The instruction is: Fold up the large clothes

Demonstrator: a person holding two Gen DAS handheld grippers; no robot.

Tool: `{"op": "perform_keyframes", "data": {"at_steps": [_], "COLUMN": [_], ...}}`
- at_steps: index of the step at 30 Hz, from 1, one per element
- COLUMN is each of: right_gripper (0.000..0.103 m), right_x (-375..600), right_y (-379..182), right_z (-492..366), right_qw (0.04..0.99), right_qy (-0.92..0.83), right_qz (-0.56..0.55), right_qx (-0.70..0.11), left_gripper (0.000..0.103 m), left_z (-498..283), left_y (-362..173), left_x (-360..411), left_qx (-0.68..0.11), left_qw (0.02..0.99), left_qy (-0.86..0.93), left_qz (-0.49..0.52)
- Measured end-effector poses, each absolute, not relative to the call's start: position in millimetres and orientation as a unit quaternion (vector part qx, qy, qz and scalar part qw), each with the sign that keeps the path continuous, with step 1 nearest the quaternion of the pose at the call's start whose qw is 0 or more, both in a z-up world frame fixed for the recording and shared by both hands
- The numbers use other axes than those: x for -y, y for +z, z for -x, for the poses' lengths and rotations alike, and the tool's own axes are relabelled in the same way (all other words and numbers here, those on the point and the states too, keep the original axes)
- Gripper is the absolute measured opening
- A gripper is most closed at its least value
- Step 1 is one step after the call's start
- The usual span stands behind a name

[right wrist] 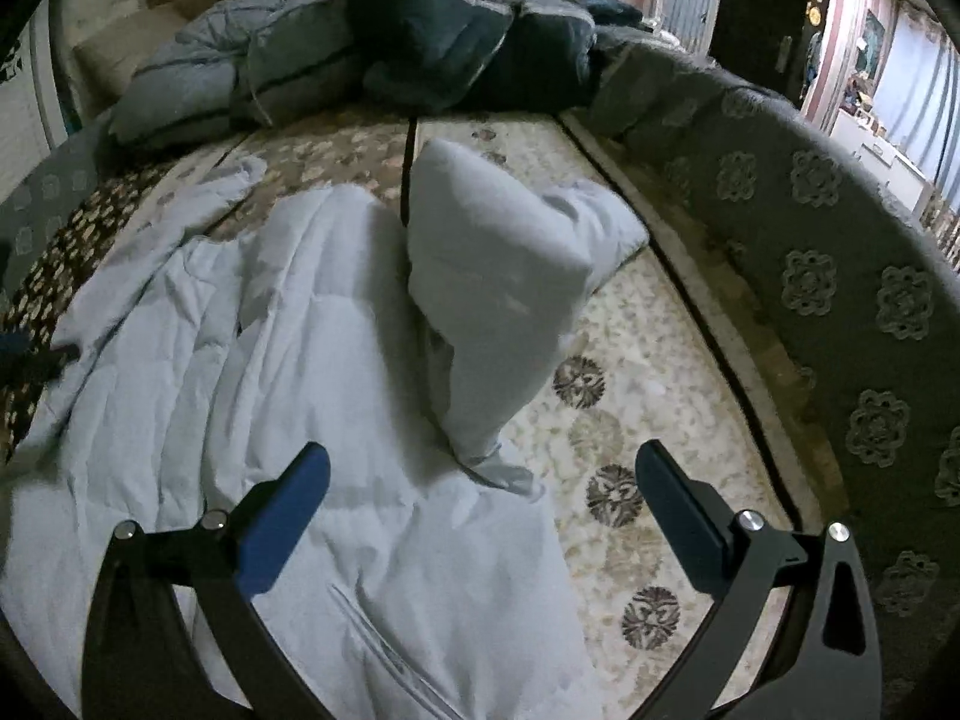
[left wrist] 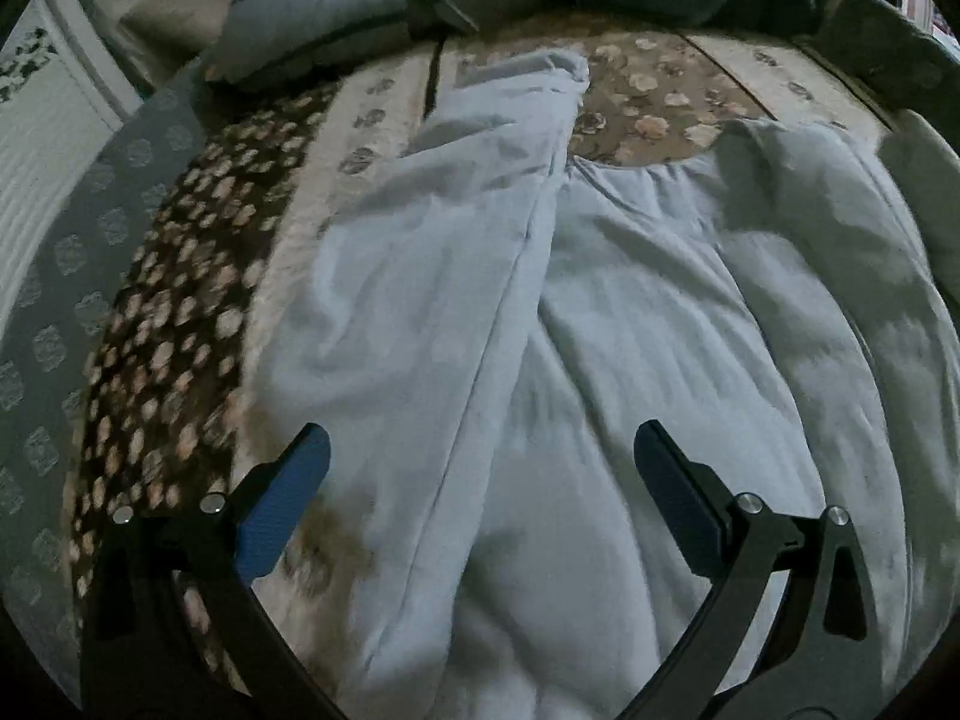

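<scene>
1. My left tool: its two blue-padded fingers stand wide apart with nothing between them, hovering above the pale blue, wrinkled cotton garment.
2. My right tool: its blue-padded fingers are likewise spread apart and grip nothing; the left finger hangs over the garment, the right finger over bare bedding.
3. The garment lies spread on the bed, over the cream and brown floral-patterned bedspread. In the left wrist view one long sleeve is folded inward, running up along the garment's left side with a seam down its length, its cuff end resting on the bedspread near the far pillows.
4. In the right wrist view a second sleeve is doubled over on the garment's right side, forming a raised, puffy fold; its lower tip touches the garment's body, its upper part rests on the bedspread.
5. A heap of grey-blue and dark teal quilted pillows lies at the far end of the bed, apart from the garment.
6. A grey upholstered border with a medallion pattern curves along the bed's right edge; the same border shows at the left in the left wrist view.
7. A thin dark strap crosses the bedspread just beyond the garment.
</scene>
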State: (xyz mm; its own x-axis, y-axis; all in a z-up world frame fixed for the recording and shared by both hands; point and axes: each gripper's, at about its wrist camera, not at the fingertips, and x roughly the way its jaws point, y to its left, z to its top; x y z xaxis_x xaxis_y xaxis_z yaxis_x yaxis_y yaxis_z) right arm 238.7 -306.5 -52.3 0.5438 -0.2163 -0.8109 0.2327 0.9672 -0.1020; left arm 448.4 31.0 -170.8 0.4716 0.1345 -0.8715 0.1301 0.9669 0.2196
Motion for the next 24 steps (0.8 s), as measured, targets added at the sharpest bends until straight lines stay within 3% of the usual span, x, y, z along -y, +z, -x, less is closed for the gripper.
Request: {"op": "perform_keyframes", "data": {"at_steps": [6,10,13,20,24], "right_gripper": [0.101,0.101,0.101,0.101,0.102], "right_x": [298.1,291.8,286.0,267.6,245.9], "right_y": [-65.3,-71.6,-71.1,-51.0,-45.2], "right_z": [-246.6,-246.2,-241.7,-232.9,-233.6], "right_qw": [0.88,0.88,0.883,0.896,0.898], "right_qy": [-0.12,-0.114,-0.111,-0.098,-0.085], "right_qz": [-0.008,-0.014,-0.004,0.001,0.022], "right_qx": [-0.46,-0.461,-0.456,-0.434,-0.431], "left_gripper": [0.096,0.037,0.012,0.01,0.008], "left_z": [-530.7,-551.9,-541.9,-457.3,-413.7], "left_y": [-220.7,-235.3,-222.1,-200.7,-210.5], "left_x": [-16.2,-27.1,-47.8,-115.4,-189.5], "left_qx": [-0.561,-0.55,-0.542,-0.512,-0.549], "left_qw": [0.813,0.812,0.822,0.822,0.806], "left_qy": [0.01,0.04,0.032,0.034,0.059], "left_qz": [-0.16,-0.191,-0.172,-0.248,-0.213]}}
